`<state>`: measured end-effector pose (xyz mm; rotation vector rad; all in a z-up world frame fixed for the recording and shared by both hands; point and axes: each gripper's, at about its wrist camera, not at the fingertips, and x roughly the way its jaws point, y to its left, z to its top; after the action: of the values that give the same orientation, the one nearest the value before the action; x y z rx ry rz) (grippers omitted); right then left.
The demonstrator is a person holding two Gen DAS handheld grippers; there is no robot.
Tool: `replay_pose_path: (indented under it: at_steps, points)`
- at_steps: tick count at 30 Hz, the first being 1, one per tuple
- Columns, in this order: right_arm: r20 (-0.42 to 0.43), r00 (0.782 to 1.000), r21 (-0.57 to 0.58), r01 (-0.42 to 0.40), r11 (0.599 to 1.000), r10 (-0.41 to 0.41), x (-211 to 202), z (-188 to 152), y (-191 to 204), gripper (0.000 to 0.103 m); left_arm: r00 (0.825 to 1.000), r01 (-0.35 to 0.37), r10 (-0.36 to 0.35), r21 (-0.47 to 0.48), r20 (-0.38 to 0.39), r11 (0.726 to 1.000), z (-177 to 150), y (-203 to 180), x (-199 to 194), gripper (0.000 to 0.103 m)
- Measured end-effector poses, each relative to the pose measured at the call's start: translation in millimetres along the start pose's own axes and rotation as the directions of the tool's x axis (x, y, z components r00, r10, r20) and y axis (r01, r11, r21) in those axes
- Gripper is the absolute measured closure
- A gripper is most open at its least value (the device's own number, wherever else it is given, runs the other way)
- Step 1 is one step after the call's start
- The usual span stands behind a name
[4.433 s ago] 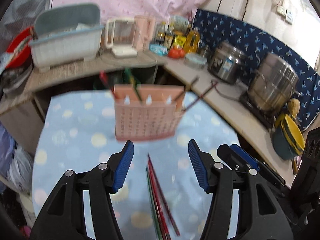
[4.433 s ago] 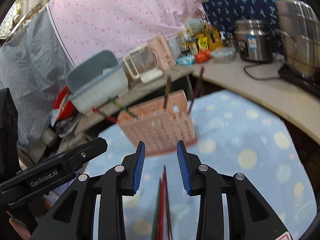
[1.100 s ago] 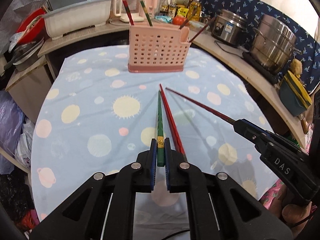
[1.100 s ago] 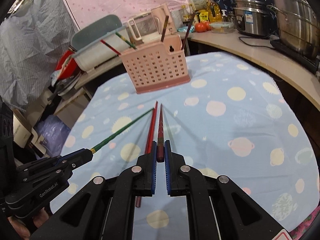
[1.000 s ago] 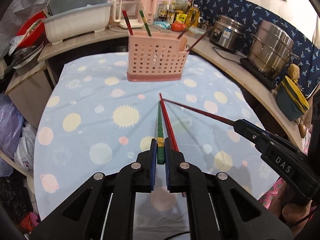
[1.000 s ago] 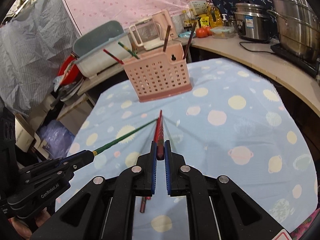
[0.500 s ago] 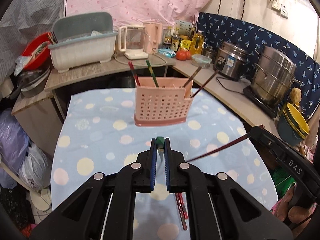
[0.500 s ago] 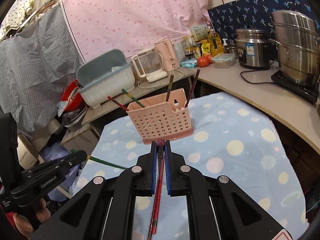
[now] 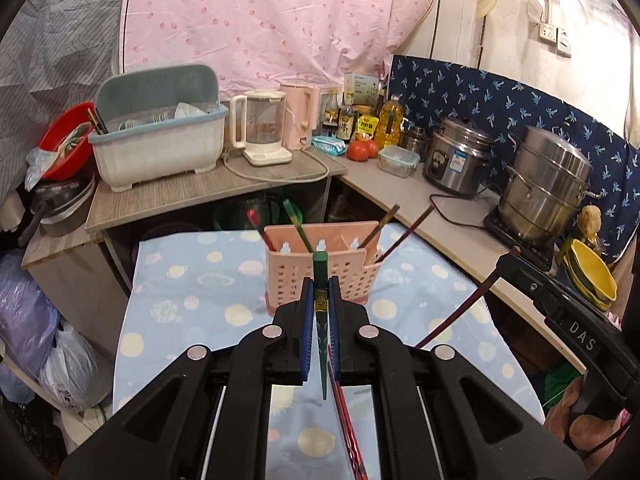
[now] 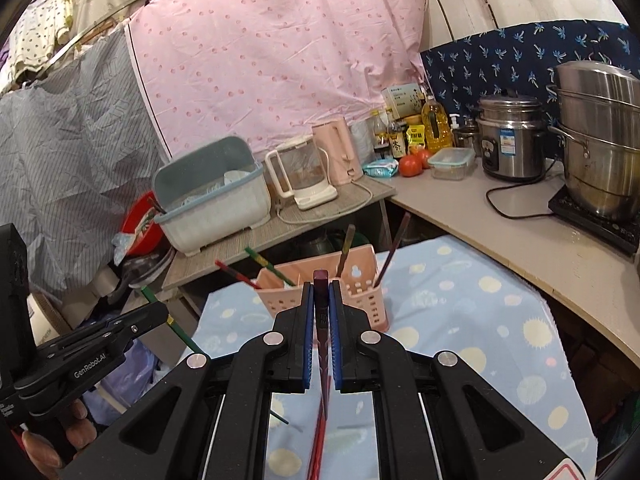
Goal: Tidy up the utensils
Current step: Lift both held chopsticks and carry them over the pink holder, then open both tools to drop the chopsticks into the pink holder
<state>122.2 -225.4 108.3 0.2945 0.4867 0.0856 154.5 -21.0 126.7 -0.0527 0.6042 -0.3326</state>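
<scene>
Both grippers are raised above the surface point(image 9: 188, 280) and tilt gently downward toward the pink basket point(image 9: 320, 276), which stands on the far half of the cloth at about 12 o'clock in each wrist view.

The left gripper point(image 9: 320, 304) has its fingers nearly together, clamped on a green chopstick point(image 9: 320, 276); the blunt end sticks out ahead of the blue ribbed pads while the thin tapered tip hangs down behind them. The right gripper point(image 10: 321, 304) is closed the same way on a dark maroon chopstick point(image 10: 321, 284), square-ended, its point trailing below. From the left wrist view the right gripper appears at 3 o'clock, black and angular, with part of a hand point(image 9: 576, 420) under it.

One red chopstick point(image 9: 348, 428) lies on the cloth at 6 o'clock.

The basket is moulded plastic, rectangular, perforated with rows of small holes, and already holds four slim sticks leaning outward. The cloth is pale blue, smooth, printed with cream and yellow spots.
</scene>
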Motion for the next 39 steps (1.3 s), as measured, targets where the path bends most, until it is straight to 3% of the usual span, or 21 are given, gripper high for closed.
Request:
replay_pose_path:
  at_steps: [15, 22, 28, 39]
  points:
    - [0.128, 0.992, 0.004, -0.005, 1.000, 0.004, 35.3, 90.8, 7.9, 0.096, 0.987, -0.043, 0.040, 0.012, 0.159, 0.999, 99.4, 3.9, 6.7, 0.096]
    - [0.160, 0.987, 0.007, -0.005, 1.000, 0.004, 61.3, 120.7, 13.2, 0.096, 0.979, -0.088, 0.084, 0.012, 0.186, 0.996, 130.7, 13.9, 25.7, 0.096]
    - [0.142, 0.990, 0.009, -0.006, 1.000, 0.004, 91.2, 124.9, 15.8, 0.096, 0.981, -0.091, 0.090, -0.002, 0.171, 0.996, 138.5, 25.8, 50.4, 0.096]
    - [0.043, 0.999, -0.021, 0.019, 1.000, -0.018, 141.8, 102.3, 21.3, 0.095, 0.989, -0.085, 0.085, -0.005, 0.117, 0.996, 125.9, 31.8, 82.4, 0.096]
